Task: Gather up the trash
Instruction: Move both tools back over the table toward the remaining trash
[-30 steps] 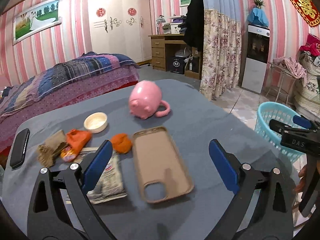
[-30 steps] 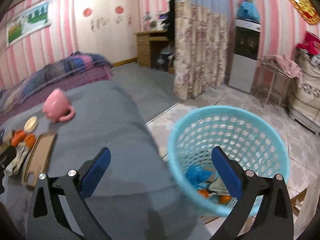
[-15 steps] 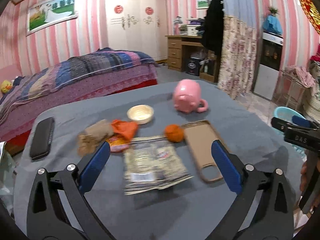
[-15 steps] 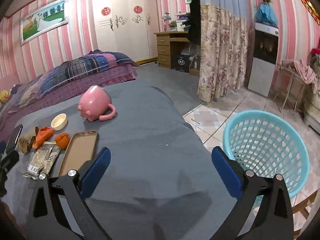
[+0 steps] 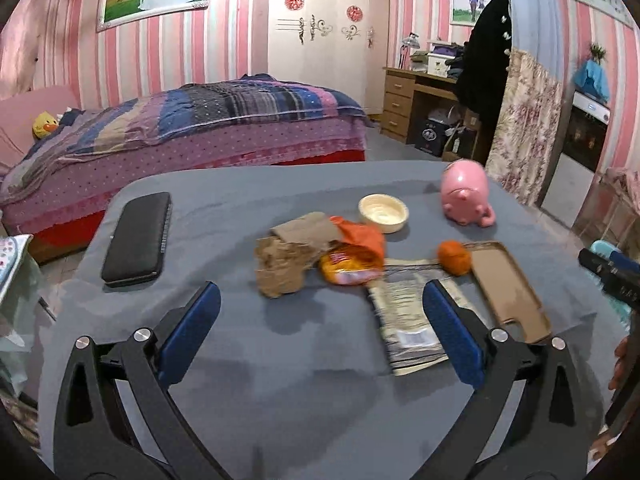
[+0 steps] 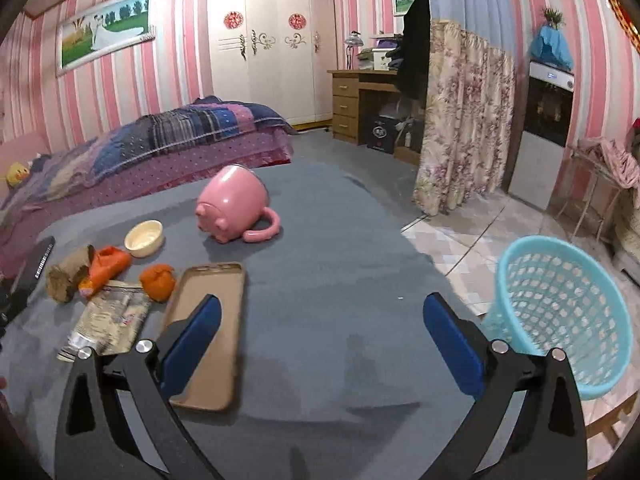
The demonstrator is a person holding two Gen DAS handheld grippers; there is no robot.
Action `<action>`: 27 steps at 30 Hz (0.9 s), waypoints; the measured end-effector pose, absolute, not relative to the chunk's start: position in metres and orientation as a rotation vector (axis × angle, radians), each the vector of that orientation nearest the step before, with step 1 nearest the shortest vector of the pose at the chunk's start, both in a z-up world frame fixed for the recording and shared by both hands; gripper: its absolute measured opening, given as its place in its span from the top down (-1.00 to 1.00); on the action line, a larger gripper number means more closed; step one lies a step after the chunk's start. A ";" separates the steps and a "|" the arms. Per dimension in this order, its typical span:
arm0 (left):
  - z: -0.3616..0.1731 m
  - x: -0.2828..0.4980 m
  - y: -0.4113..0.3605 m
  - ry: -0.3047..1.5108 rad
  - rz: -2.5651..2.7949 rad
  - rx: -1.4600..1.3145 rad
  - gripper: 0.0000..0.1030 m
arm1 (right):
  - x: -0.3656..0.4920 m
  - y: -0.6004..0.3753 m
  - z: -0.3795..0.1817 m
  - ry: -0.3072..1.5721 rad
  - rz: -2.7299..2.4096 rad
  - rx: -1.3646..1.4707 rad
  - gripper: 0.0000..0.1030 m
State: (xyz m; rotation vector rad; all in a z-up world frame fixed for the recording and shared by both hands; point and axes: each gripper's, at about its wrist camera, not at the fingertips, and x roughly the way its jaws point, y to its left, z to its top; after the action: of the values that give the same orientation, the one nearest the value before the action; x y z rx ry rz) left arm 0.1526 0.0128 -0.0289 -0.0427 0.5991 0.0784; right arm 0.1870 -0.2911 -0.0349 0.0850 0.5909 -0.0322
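Both grippers are hanging over the grey table (image 5: 280, 380) with nothing in them: left gripper (image 5: 320, 332) spread wide, right gripper (image 6: 320, 332) spread wide too. The trash sits mid-table in a bunch: brown crumpled paper (image 5: 286, 260) touching an orange snack bag (image 5: 354, 258), a flat silvery wrapper (image 5: 408, 320) just beside them, and an orange ball (image 5: 454, 257) next to the tan phone case (image 6: 208, 328). The blue basket (image 6: 560, 312) is on the floor off the table's right edge
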 end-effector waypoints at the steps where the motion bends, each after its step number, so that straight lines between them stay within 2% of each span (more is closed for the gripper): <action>1: -0.030 0.153 0.015 0.602 0.082 -0.033 -0.90 | 0.188 -0.290 -0.036 0.588 -0.031 0.092 -0.92; 6: -0.036 0.149 0.025 0.600 0.115 -0.017 -0.90 | 0.188 -0.282 -0.038 0.531 -0.064 0.083 -0.92; 11: -0.041 0.148 0.034 0.601 0.140 -0.035 -0.90 | 0.197 -0.272 -0.040 0.606 -0.046 0.041 -0.92; 27: -0.055 0.154 0.039 0.673 0.115 -0.048 -0.90 | 0.197 -0.261 -0.041 0.588 -0.066 -0.007 -0.92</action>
State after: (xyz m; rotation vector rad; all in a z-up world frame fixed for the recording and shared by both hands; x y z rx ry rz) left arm 0.1545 0.0394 -0.0554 -0.0479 0.6727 0.1155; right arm 0.1968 -0.2608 -0.0413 -0.0074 0.5878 -0.0656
